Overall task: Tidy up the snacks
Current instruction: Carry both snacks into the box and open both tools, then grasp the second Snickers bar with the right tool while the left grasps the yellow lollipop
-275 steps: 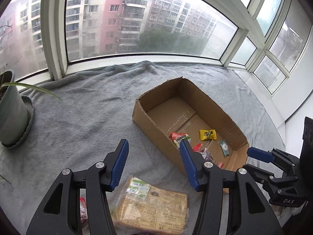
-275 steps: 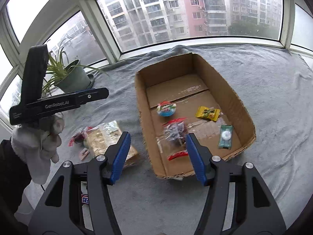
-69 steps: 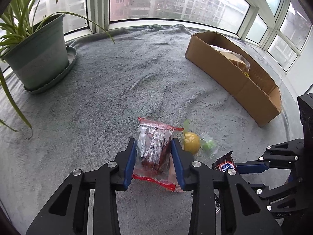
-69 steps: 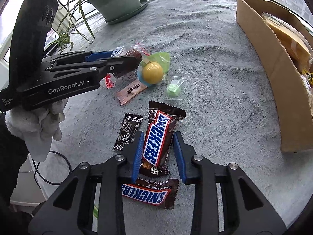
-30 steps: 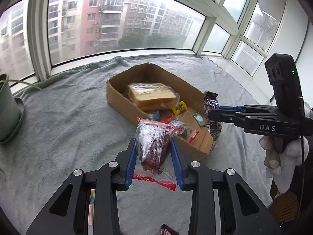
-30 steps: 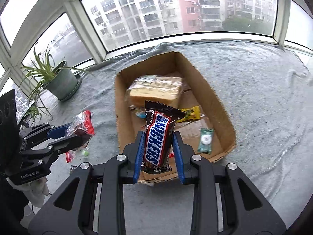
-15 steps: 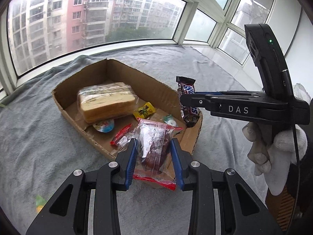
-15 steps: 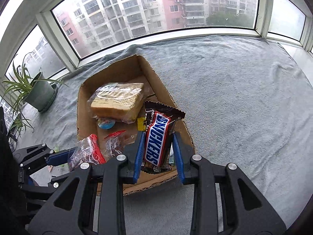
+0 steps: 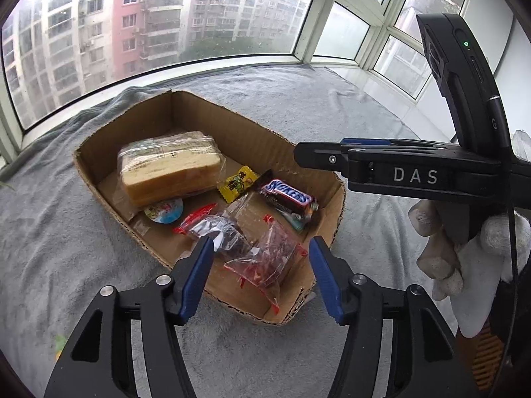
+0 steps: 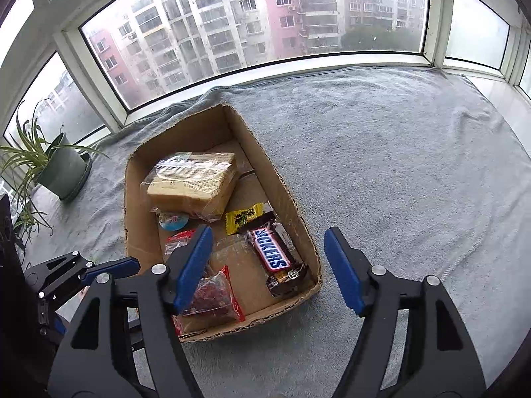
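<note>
A cardboard box (image 9: 252,139) (image 10: 278,172) lies on the grey blanket. My left gripper (image 9: 260,275) hangs over its near end, jaws opening, pads off everything; the red-edged clear snack bag (image 9: 265,258) (image 10: 212,295) lies loose in the box below it. My right gripper (image 10: 268,265) also hovers over the box with jaws opening and nothing pressed between them. The Snickers bar (image 10: 273,257) (image 9: 288,197) rests on the box floor. Deeper inside sit a wrapped bread loaf (image 9: 169,165) (image 10: 192,179), a yellow candy (image 9: 237,182), a round jelly cup (image 9: 164,210) and another clear bag (image 9: 215,229).
A potted spider plant (image 10: 59,165) stands at the far left by the window. In the left wrist view the right gripper's black body (image 9: 415,172), held by a white-gloved hand (image 9: 464,255), reaches in from the right. Grey blanket (image 10: 398,165) spreads right of the box.
Both grippers have let go: the red-edged bag and the Snickers bar, held half a second ago, now lie in the box. Both pairs of jaws stand much wider.
</note>
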The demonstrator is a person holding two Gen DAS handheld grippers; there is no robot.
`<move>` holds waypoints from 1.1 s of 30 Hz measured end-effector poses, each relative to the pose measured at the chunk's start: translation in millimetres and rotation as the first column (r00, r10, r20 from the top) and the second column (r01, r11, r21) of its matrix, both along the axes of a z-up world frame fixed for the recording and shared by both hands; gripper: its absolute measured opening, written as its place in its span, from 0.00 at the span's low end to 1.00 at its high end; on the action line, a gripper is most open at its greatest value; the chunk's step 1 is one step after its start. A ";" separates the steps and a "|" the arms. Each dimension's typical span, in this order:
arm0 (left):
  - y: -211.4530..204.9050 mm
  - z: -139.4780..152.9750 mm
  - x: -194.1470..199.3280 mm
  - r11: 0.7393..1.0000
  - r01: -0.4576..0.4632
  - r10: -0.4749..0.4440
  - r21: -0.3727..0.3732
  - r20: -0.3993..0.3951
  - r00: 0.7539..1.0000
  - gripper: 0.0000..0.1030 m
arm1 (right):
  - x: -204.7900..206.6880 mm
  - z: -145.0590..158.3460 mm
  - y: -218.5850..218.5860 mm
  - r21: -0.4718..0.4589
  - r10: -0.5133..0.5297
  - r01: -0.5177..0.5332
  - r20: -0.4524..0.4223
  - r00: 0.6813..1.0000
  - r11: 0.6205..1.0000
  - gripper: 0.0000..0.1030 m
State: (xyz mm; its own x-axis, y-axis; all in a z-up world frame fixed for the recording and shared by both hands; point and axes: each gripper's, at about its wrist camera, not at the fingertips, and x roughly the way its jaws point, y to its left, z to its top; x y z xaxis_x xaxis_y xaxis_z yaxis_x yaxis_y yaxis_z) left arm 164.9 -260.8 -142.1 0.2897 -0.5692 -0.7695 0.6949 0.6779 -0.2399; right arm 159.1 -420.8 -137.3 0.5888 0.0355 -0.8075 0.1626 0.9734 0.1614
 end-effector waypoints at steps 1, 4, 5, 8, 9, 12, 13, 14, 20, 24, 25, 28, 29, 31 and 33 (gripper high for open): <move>1.1 0.6 -0.1 1.000 -0.002 0.002 0.000 -0.001 1.000 0.57 | -0.2 1.2 0.7 -0.002 0.000 0.000 0.003 1.000 1.000 0.70; 3.9 2.3 -0.9 1.000 -0.006 0.006 -0.009 -0.002 1.000 0.57 | -1.5 4.4 3.7 -0.003 0.006 -0.006 0.009 1.000 1.000 0.70; 4.4 2.7 -1.0 1.000 -0.006 0.006 -0.011 -0.005 1.000 0.57 | -2.0 5.5 5.2 -0.003 0.009 -0.009 0.011 1.000 1.000 0.70; 8.8 5.0 -2.8 1.000 -0.010 0.010 -0.013 -0.001 1.000 0.57 | -5.2 8.8 10.9 -0.005 0.019 -0.018 0.019 1.000 1.000 0.70; 11.2 5.8 -2.8 1.000 -0.013 0.013 -0.015 -0.002 1.000 0.57 | -6.6 10.3 13.1 -0.005 0.022 -0.022 0.023 0.999 1.000 0.70; 19.7 9.2 -3.2 0.999 -0.025 0.025 -0.026 -0.006 1.000 0.57 | -11.4 15.7 20.2 -0.002 0.039 -0.039 0.035 0.999 0.999 0.70; 23.9 11.0 -4.0 0.999 -0.029 0.029 -0.030 -0.004 1.000 0.57 | -13.3 18.0 23.0 0.000 0.048 -0.048 0.040 0.998 0.999 0.70; 28.7 13.0 -4.7 0.999 -0.034 0.034 -0.031 -0.003 0.999 0.57 | -15.9 20.4 26.2 0.001 0.057 -0.057 0.046 0.997 0.998 0.70; 77.4 25.8 -3.7 0.993 -0.103 0.104 -0.055 0.005 0.995 0.57 | -33.3 37.3 52.6 -0.003 0.140 -0.140 0.095 0.986 0.990 0.70; 124.8 29.0 3.5 0.976 -0.201 0.200 -0.083 -0.018 0.980 0.57 | -45.6 41.9 78.5 -0.010 0.227 -0.228 0.109 0.968 0.974 0.70; 136.8 29.1 4.9 0.971 -0.224 0.223 -0.083 -0.018 0.975 0.57 | -48.6 41.8 86.9 -0.012 0.260 -0.260 0.108 0.960 0.966 0.70; 168.0 25.8 9.1 0.956 -0.284 0.284 -0.067 -0.010 0.959 0.57 | -58.3 37.4 113.7 -0.028 0.355 -0.354 0.096 0.930 0.935 0.70; 177.4 23.8 10.8 0.951 -0.302 0.302 -0.061 -0.009 0.953 0.57 | -62.1 34.2 124.0 -0.030 0.394 -0.393 0.089 0.915 0.919 0.70; 194.0 18.2 13.4 0.941 -0.334 0.334 -0.048 -0.009 0.942 0.57 | -69.1 25.3 146.0 -0.037 0.482 -0.481 0.063 0.874 0.876 0.70; 208.5 10.5 15.7 0.932 -0.362 0.362 -0.022 -0.010 0.932 0.56 | -78.1 13.0 168.7 -0.057 0.566 -0.564 0.027 0.824 0.824 0.70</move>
